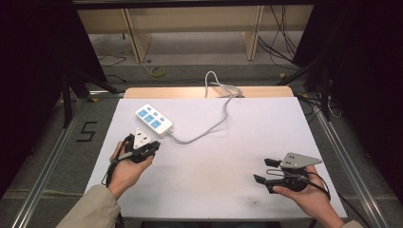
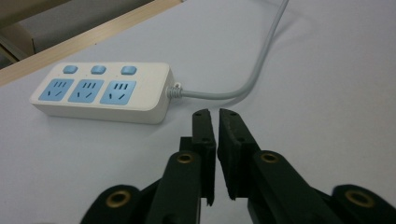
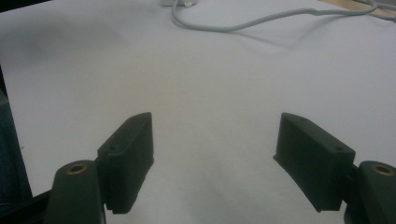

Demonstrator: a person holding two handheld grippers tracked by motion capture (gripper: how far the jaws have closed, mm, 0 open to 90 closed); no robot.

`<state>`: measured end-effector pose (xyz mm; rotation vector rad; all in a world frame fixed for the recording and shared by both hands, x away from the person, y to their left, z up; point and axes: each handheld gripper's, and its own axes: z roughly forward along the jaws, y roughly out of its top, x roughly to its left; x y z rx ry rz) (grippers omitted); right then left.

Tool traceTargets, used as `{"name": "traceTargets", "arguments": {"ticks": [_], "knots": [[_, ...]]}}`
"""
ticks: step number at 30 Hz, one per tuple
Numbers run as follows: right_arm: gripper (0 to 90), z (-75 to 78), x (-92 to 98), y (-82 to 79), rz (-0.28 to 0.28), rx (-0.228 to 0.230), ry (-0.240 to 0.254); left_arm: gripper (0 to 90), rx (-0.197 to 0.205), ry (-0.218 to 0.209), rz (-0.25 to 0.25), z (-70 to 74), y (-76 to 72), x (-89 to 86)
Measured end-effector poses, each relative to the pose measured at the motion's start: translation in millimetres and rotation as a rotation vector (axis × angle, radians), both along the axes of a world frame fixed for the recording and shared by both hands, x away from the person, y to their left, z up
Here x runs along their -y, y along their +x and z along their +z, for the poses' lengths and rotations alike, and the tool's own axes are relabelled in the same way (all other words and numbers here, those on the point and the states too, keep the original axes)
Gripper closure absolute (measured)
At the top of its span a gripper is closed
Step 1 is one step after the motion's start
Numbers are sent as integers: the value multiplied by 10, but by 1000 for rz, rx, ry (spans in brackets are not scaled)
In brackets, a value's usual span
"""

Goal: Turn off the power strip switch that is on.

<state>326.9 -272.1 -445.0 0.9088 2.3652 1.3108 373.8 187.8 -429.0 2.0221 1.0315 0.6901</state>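
The power strip (image 2: 102,92) lies near the table's far-left corner, long axis slanting, just ahead-left of the left gripper (image 2: 217,116) — fingers barely parted, empty — while the right gripper (image 3: 215,140) gapes wide, empty.

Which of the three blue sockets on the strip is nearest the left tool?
The socket at the cord end of the strip, next to where the cable leaves. The other two sit farther from the left tool.

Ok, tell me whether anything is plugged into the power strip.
Empty. All three blue sockets on the power strip show bare slots in the left gripper view, no plug in any. Its grey cable just trails away across the table.
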Motion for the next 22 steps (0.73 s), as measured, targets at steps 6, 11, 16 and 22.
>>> {"name": "traceTargets", "arguments": {"ticks": [6,11,16,22], "knots": [[280,0,1,5,3,2,0,472,-1,-95,-31,-77,-160,-36],[279,4,3,2,2,5,3,306,-11,-138,-53,-119,-300,-32],[278,8,23,4,-1,6,2,269,-3,-117,-66,-129,-352,-27],[278,8,32,9,-3,6,0,249,-15,-101,-119,-137,-375,91]]}}
